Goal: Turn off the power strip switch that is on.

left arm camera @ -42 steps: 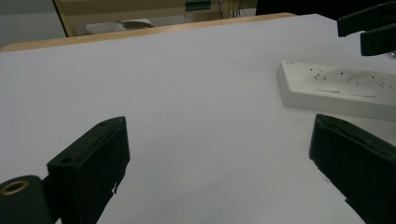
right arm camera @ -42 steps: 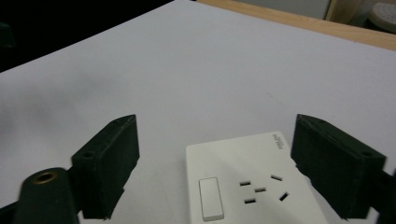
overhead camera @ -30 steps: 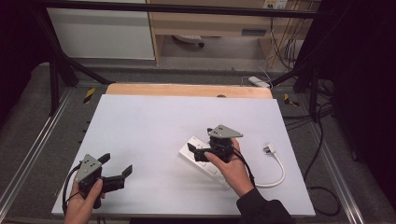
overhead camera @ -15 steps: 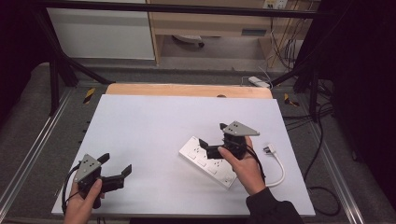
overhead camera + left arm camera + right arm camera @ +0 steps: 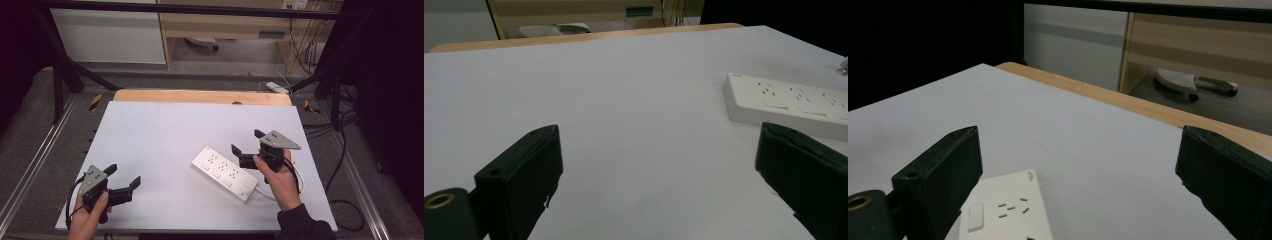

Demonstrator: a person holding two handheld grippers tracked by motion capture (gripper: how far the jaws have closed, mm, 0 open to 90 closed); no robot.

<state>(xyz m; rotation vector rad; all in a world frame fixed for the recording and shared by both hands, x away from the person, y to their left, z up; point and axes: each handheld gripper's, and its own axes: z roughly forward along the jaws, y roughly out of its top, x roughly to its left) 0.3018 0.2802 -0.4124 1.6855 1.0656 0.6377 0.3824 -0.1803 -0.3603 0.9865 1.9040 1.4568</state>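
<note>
While the white table (image 5: 165,140) carries little else, the work centres on the white power strip (image 5: 226,172), which lies flat toward 4 o'clock of the table's middle, its long axis running from 10 o'clock to 4 o'clock. Its white cable (image 5: 298,176) leaves the 4 o'clock end and loops out past the person's right hand toward the table's edge.

Judged from its look, the strip is a rigid moulded plastic box: light, stiff, smooth-sided and so fairly slippery under hard jaws, not fragile. It should slide readily on the table if nudged. The cable is the soft part and may drag or tug as the body moves. Best hold is probably across the short width, on the plain long sides, near mid-length for balance; the socket face and the switch at the cable end are better avoided.

Right gripper (image 5: 246,143): released, jaws wide apart, empty, hovering just beside the strip at its 2 o'clock side. Left gripper (image 5: 123,175): likewise released and empty, well apart from the strip, near the table's 7 o'clock corner.
</note>
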